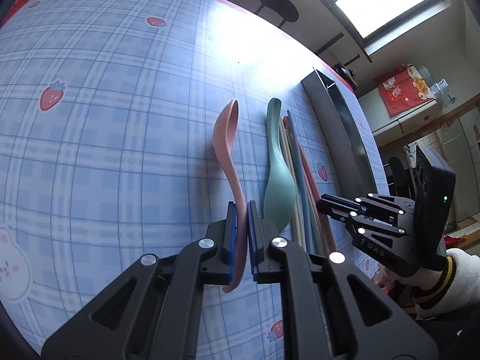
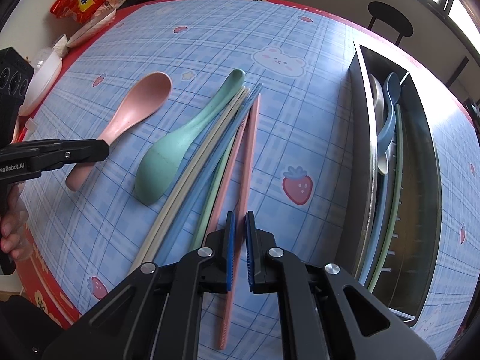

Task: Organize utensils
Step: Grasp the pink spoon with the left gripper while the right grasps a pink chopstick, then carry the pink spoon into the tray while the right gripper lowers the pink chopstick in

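Two grippers work over the counter. At far left the left gripper has its jaws closed on the handle of the pink spoon, whose bowl points away. Just right of it lies the green spoon, touching a bundle of chopsticks. The right gripper sits over a pink chopstick, jaws nearly together with the stick between them; they seem to pinch it, though contact is hard to see. Farthest right, the tray holds a blue spoon and more chopsticks
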A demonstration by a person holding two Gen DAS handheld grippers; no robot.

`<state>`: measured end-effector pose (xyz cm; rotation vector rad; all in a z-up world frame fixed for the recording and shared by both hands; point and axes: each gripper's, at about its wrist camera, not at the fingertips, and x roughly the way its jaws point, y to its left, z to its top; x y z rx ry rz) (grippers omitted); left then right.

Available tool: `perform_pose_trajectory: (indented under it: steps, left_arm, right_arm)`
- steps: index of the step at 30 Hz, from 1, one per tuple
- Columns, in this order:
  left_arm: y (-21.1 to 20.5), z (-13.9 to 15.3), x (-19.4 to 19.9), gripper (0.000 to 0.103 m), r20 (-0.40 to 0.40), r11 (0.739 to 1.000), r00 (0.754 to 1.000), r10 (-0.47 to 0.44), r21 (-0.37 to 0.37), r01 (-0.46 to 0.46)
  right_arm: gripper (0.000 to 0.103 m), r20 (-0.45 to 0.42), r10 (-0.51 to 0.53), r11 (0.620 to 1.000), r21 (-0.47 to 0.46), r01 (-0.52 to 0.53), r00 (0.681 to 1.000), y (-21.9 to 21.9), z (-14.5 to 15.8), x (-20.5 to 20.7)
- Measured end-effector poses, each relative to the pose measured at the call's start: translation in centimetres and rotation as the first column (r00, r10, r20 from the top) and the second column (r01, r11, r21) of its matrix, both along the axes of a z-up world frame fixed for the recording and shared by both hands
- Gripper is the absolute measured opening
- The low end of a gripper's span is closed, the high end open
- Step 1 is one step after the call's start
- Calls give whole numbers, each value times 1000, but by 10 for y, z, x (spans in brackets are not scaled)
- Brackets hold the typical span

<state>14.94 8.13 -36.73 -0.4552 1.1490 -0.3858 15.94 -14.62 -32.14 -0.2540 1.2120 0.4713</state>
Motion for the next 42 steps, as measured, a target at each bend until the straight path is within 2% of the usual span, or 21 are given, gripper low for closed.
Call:
perform_pose_trajectory:
  steps: [3,7,11,20,27,38,42]
  left_arm:
    - [3,3,-11,11,6,1000,1000,0,31,-1]
    - [7,3,-22,11,-9,1000,1000,10,29,-10]
    - [9,8,-27,11,-8,1000,1000,15,22,-15]
    - [5,40,-31,11,41,999,999,-4,49,2]
    - [-3,54,-37,11,44,998,999,-7,60,4]
    - [-35,77,-15,11,48,997,998,-49,62,46]
    - [-58,83,3,11,54,994,994,-92,67,88]
  right_arm:
    - [7,-6,-16,1000,4,16,1000,-2,1,1]
    - [7,-31,-45,998,41,46,999,-8,2,1]
    - [7,-19,-58,995,76,60,998,-13,12,-2]
    - [6,7,-79,983,165,76,997,-27,32,-17]
    - [6,27,-121,969,222,112,992,-41,43,-24]
    - [6,71,-251,928,300,219,965,-93,64,-29]
    - [6,58,-337,897,324,302,940,-117,64,-23]
